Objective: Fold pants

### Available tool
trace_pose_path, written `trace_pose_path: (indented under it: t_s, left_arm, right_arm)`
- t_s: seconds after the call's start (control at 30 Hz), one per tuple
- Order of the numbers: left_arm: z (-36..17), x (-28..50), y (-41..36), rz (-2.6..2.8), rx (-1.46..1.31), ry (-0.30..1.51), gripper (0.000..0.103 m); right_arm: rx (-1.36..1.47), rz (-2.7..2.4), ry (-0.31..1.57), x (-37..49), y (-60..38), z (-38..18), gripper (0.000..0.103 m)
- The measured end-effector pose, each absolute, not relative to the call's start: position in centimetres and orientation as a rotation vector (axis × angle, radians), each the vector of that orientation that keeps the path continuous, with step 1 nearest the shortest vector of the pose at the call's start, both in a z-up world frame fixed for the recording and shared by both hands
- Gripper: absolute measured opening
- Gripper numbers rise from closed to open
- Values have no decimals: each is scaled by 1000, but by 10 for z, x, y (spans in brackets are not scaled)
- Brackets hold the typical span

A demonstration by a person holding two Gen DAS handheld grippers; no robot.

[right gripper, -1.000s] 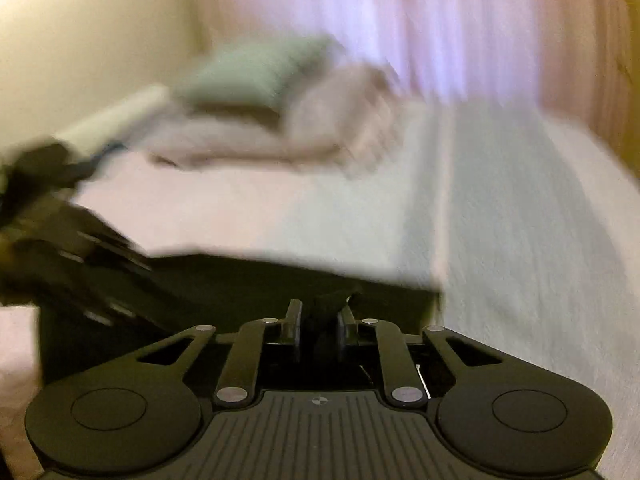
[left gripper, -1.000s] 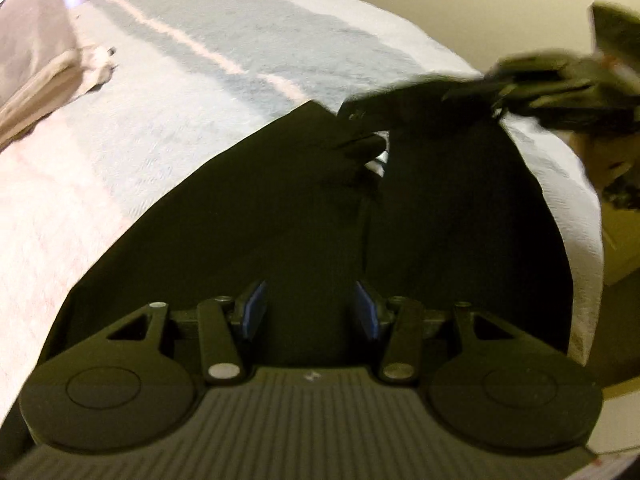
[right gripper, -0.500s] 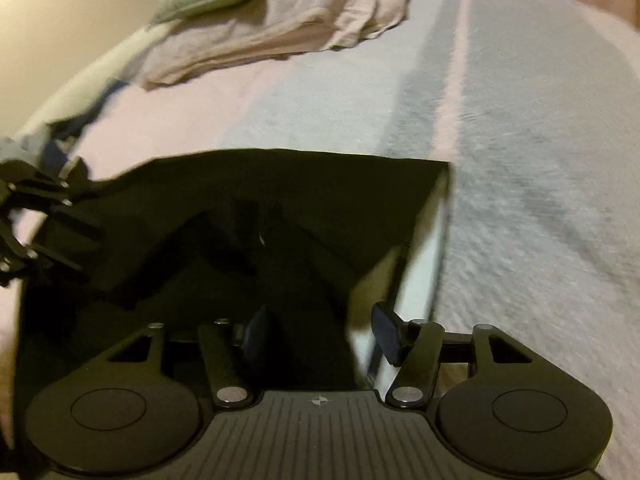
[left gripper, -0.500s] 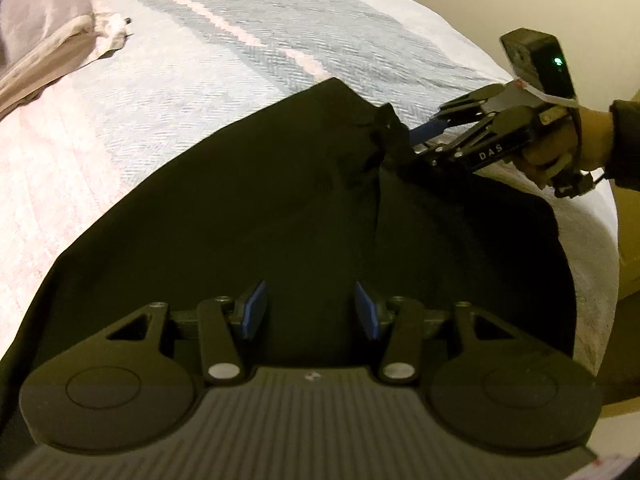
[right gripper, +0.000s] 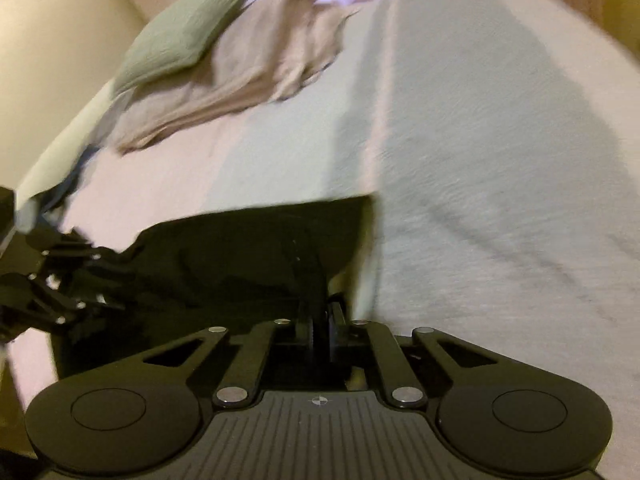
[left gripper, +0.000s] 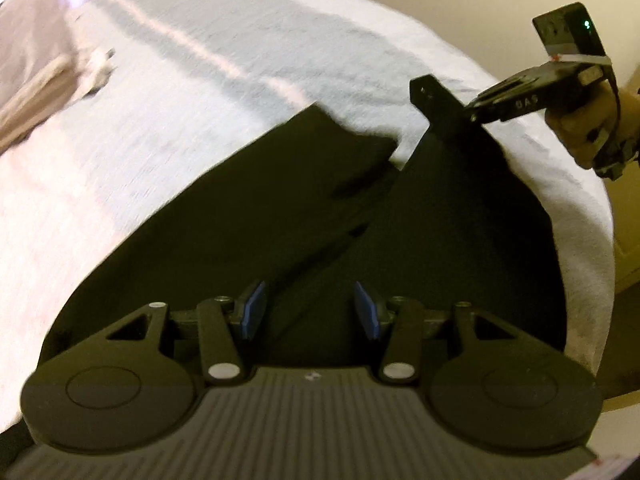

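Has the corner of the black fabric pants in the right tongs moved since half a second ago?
Yes. In the left wrist view the right tongs have lifted the black fabric pants corner off the striped bedspread, toward the wall.

The pants (left gripper: 280, 216) are black and lie spread over my bed cover, filling the lower middle of my left view. One flat panel runs up toward 11 o'clock with a straight top edge. At 1 o'clock a corner of the fabric is pulled up off the cover into a taut peak, with a dark fold line slanting between the two parts.
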State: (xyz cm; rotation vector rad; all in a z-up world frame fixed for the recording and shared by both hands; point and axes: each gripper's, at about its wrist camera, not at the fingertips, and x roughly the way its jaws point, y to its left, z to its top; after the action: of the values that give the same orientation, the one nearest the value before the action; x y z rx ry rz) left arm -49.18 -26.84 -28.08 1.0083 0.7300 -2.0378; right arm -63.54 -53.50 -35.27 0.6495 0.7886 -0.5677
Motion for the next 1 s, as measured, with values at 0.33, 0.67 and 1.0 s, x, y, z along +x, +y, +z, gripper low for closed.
trace_pose_path:
  t_s: [0.33, 0.67, 1.0]
  left_arm:
    - [-276, -477, -259, -1983, 949, 749, 43]
    - [-266, -374, -249, -1735, 919, 743, 44]
    - [-268, -305, -249, -1583, 882, 745, 46]
  right_arm:
    - [686, -674, 859, -621, -543, -390, 30]
    - [537, -601, 805, -552, -587, -371, 59]
    - [602, -429, 916, -471, -643, -451, 14]
